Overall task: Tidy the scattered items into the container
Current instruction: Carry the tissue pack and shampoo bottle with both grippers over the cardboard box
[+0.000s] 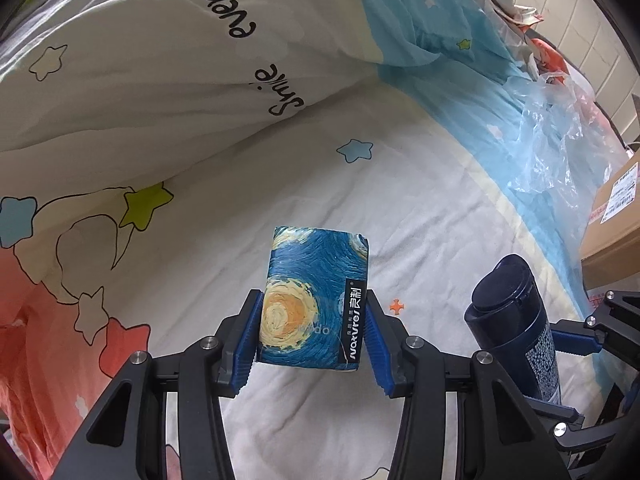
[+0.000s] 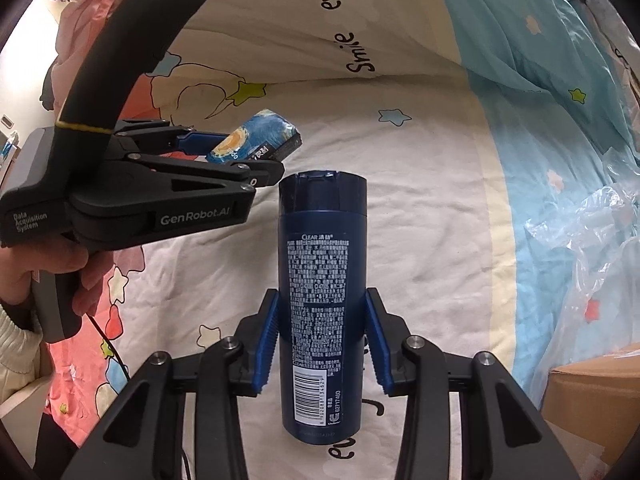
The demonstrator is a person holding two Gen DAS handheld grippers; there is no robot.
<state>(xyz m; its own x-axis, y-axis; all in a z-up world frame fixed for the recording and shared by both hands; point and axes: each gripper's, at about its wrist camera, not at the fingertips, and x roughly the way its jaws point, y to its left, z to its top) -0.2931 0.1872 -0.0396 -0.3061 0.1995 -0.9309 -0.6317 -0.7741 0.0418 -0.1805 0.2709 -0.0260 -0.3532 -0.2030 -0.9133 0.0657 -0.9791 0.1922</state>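
Left gripper (image 1: 311, 334) fingers clamp the starry tissue pack (image 1: 316, 300), lifted off the bed (image 1: 400, 208); right gripper (image 2: 322, 338) fingers grip the dark blue bottle (image 2: 322, 300); cardboard box (image 2: 592, 400), probably the container, at right edge.

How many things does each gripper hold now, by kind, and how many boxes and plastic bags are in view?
Tissue packs: 1, the pack in the left gripper
Bottles: 1, the bottle in the right gripper
Cardboard boxes: 1, the box
Plastic bags: 1, the bag
Total: 4
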